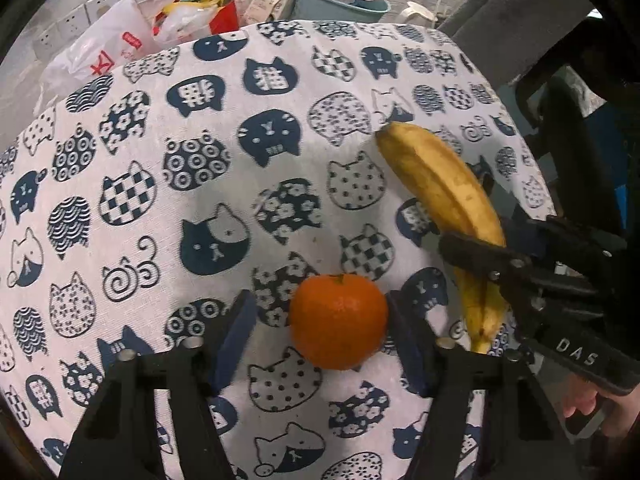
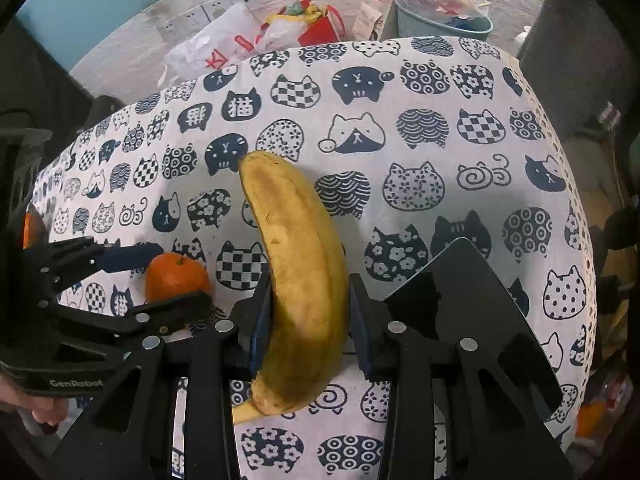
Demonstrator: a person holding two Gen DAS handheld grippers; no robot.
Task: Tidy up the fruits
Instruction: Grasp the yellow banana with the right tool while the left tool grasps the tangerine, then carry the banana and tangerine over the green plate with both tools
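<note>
right tool [image 2: 308,320] clamping banana [image 2: 298,264], orange [image 2: 176,276] beside

Cloth [image 1: 168,200] bare left of orange [image 1: 338,322], banana [image 1: 444,188] blocking right

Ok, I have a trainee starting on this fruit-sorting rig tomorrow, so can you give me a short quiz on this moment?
1. True or false: the right claw is shut on the banana.
2. Which fruit sits between the left claw's fingers? A apple, B orange, C pear.
3. Fill in: the tablecloth is printed with ___ faces.

Key: 1 true; 2 B; 3 cat.
</note>
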